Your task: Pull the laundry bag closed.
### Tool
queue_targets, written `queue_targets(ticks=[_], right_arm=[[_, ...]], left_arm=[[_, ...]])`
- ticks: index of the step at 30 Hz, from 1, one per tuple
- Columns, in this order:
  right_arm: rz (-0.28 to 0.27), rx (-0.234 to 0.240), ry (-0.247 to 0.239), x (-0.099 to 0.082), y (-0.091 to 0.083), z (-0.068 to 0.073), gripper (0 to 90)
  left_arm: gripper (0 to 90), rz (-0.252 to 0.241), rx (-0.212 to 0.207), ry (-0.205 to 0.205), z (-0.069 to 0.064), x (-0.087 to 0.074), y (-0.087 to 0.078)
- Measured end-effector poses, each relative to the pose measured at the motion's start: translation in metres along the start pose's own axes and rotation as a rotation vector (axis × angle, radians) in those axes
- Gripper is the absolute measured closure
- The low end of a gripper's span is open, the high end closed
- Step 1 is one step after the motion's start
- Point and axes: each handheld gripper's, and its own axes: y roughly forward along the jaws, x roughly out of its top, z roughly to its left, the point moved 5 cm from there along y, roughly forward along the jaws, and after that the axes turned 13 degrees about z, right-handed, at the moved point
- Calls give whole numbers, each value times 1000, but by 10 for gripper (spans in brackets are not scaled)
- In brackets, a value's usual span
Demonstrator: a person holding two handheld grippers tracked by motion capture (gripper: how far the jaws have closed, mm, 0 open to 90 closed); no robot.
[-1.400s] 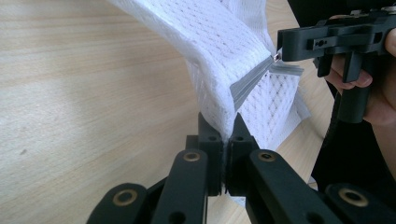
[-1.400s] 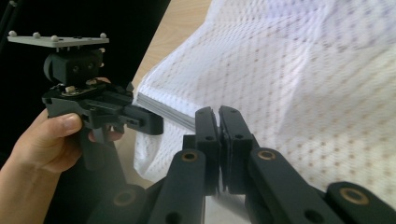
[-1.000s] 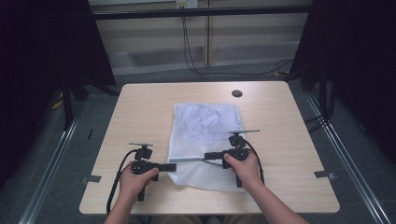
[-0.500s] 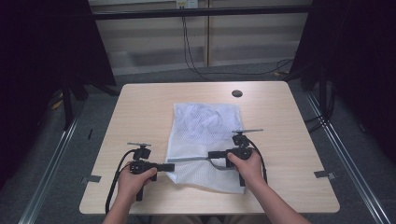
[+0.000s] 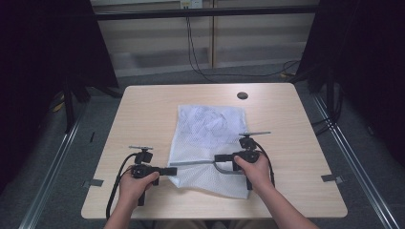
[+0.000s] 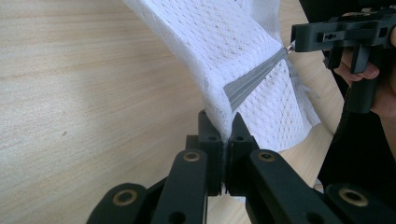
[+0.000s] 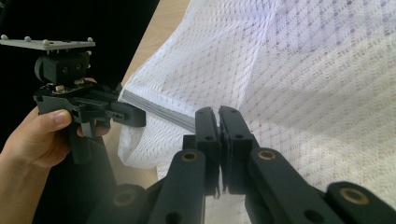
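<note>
The white mesh bag (image 5: 210, 143) lies mid-desk (image 5: 143, 109), unmoved since a second ago. The left tongs (image 6: 223, 133) pinch its zipper end; the right tongs (image 7: 218, 122) clamp the grey zipper (image 5: 191, 162) pull — the strip taut, so the zip looks ready to slide.

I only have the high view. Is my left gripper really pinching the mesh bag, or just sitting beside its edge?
Observer: Pinching. In the left gripper view, the left gripper is shut on the mesh bag, right where the grey zipper ends.
Operator: And the right one?
Observer: The right gripper is shut on the zipper's other end; a small metal pull shows at its tip.
Operator: Is the zipper slack?
Observer: No, it runs straight from one gripper to the other.
</note>
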Motion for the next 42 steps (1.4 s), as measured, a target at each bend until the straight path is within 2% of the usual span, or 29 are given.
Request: queue_targets(ticks=[5,6,7,10,16,24,26,37,42], right_arm=[[0,1,-2,0,-1,-1,876],[1,3,-3,0,-1,-1,876],[1,2,-2,0,-1,-1,876],[1,3,0,-1,-2,-1,876],[0,4,4,-2,-4,-2,876],[-4,8,8,-3,-6,-3,876],[-8,3,7,-3,-7,-4,876],[-15,13,16,-6,-11,-4,876],[-17,13,16,-6,-12,-4,876]], left_arm=[[881,-1,0,-5,0,0,1],[881,2,10,13,1,0,1],[881,2,10,12,1,0,0],[881,1,-8,-2,0,1,1],[881,12,-3,14,2,1,2],[881,17,-7,-3,1,1,4],[881,21,-2,8,2,1,4],[881,26,-10,18,1,1,6],[881,18,-14,11,0,1,7]])
